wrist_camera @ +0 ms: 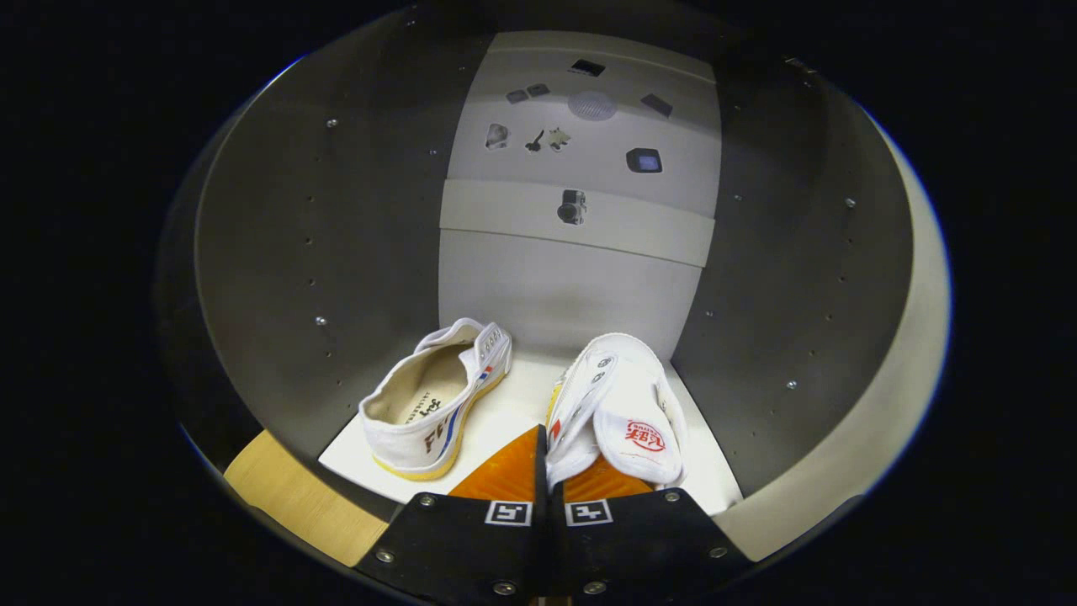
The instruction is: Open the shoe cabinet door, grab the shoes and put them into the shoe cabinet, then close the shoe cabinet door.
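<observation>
While claw [545, 471] sits nearly closed, pinching side wall of white canvas shoe with red tongue logo [627, 412] inside grey cabinet [278, 252], second white shoe, blue-red striped [437, 404], rests on white shelf [505, 412] alongside.

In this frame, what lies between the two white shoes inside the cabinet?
Nothing: the gripper view shows only bare white cabinet floor between the left shoe and the right shoe, whose side the gripper pinches.
</observation>
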`<move>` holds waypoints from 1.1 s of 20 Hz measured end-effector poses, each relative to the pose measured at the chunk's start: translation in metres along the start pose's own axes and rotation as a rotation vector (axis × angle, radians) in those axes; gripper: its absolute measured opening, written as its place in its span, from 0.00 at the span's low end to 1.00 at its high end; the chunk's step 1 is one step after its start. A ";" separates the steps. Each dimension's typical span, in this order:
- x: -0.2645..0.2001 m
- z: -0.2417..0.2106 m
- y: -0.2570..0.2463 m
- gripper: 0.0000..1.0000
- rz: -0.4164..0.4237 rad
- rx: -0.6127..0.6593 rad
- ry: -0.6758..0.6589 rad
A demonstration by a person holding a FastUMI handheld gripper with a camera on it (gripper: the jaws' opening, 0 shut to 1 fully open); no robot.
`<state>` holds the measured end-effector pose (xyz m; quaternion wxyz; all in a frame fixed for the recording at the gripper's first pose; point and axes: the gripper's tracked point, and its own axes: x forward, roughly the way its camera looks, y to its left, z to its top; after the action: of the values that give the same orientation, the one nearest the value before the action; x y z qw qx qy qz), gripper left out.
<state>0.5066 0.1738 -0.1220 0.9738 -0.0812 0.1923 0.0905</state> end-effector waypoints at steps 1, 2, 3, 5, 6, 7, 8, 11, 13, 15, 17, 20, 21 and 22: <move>0.009 0.001 -0.002 0.00 0.006 -0.010 0.011; 0.019 0.005 -0.004 0.00 0.004 -0.019 0.020; 0.028 0.005 -0.007 0.00 0.001 -0.025 0.036; 0.041 0.007 -0.010 0.00 0.005 -0.025 0.059; 0.048 0.008 -0.012 0.00 0.009 -0.025 0.069; 0.052 0.008 -0.014 0.00 0.009 -0.028 0.080; 0.058 0.008 -0.016 0.00 0.008 -0.037 0.091; 0.072 0.007 -0.020 0.00 0.008 -0.037 0.125; 0.079 0.002 -0.020 0.00 0.009 -0.021 0.147; 0.082 -0.001 -0.017 0.01 0.009 -0.008 0.154; 0.082 -0.001 -0.017 0.03 -0.003 -0.016 0.149; 0.080 -0.002 -0.016 0.08 -0.018 0.001 0.146; 0.076 -0.002 -0.017 0.08 -0.021 0.008 0.142; 0.073 0.000 -0.015 0.09 -0.018 0.022 0.132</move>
<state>0.5763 0.1696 -0.1484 0.9606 -0.0778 0.2563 0.0741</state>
